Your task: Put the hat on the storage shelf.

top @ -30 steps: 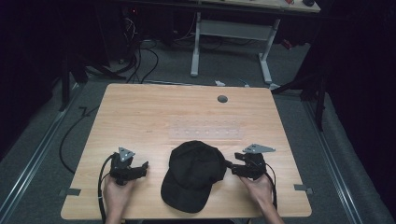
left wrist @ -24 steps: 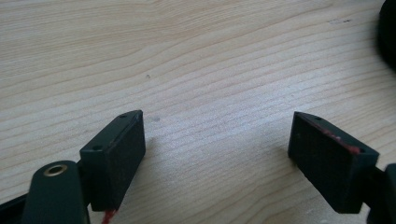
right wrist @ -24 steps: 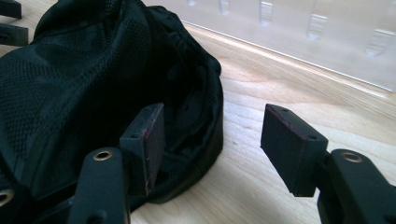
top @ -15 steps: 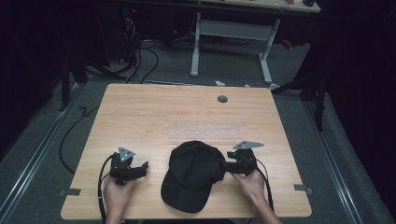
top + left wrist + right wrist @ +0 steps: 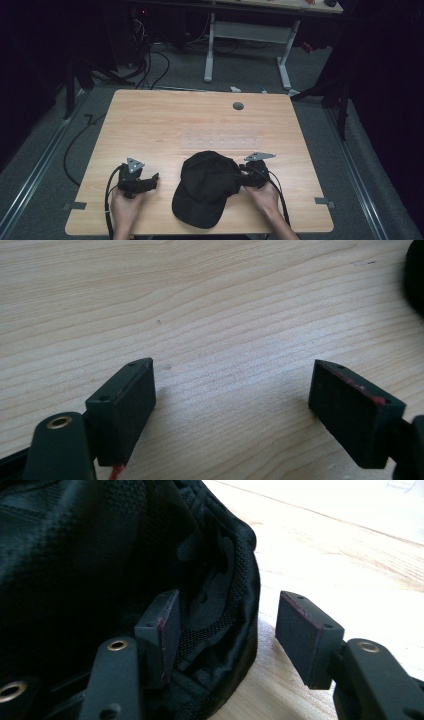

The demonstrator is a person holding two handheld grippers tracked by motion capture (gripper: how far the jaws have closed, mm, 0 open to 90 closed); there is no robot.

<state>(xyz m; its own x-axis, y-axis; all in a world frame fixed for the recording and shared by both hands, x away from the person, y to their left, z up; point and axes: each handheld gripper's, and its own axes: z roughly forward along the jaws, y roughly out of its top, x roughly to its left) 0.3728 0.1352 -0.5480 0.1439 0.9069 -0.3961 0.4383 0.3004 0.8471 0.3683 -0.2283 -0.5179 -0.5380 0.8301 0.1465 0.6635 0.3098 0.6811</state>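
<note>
On the table [image 5: 150, 120], seen from the high view, a black cap [image 5: 205, 187] is lying, the right gripper [image 5: 245, 176] touching its right side, nearer than the left gripper [image 5: 152, 179]. Along the left gripper view, jaws are standing open over bare wood left of the cap. Along the right gripper view, the jaws have just been closing, straddling the cap's edge [image 5: 235, 605] without pinching yet.

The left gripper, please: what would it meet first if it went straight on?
Probably bare wood: the left gripper points at the table, its fingers open; the black cap lies off to one side.
</note>
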